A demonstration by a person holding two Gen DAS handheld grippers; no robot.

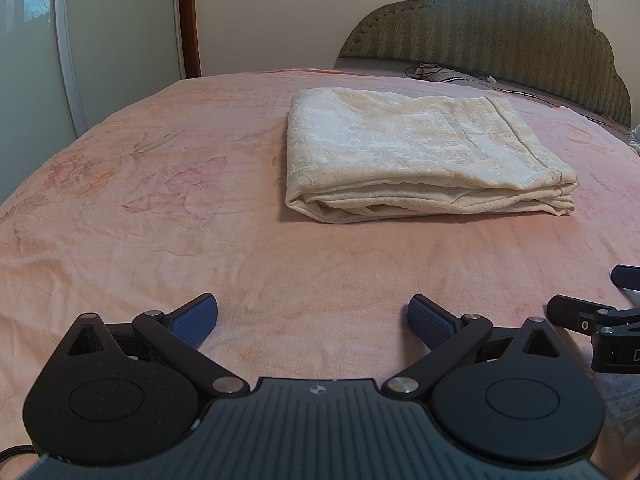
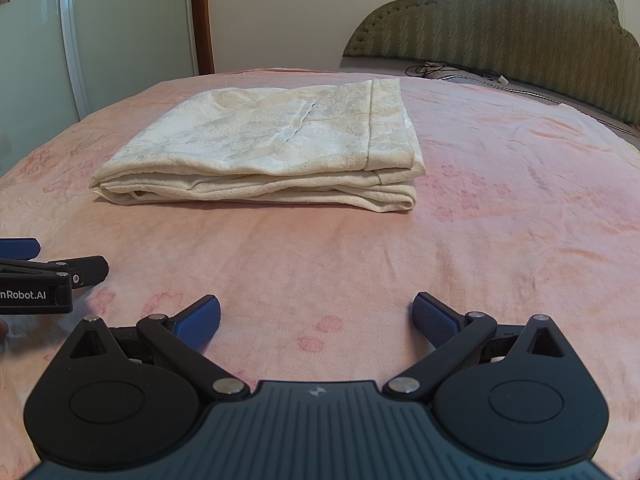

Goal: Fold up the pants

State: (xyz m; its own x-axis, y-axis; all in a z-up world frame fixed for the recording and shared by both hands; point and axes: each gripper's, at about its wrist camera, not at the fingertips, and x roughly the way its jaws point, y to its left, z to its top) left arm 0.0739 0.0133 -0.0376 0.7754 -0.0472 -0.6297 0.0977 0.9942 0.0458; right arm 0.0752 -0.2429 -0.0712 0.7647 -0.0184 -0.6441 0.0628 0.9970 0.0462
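Jaws spread wide on both the left gripper and the right gripper, nothing between them, side by side low over the pink bedspread. Ahead, well apart from both: cream pants, folded into a flat stack mid-bed. Beyond, a green padded headboard and wardrobe doors.

Pink floral bedspread, padded green headboard, tangled cables beside it, white wardrobe door.
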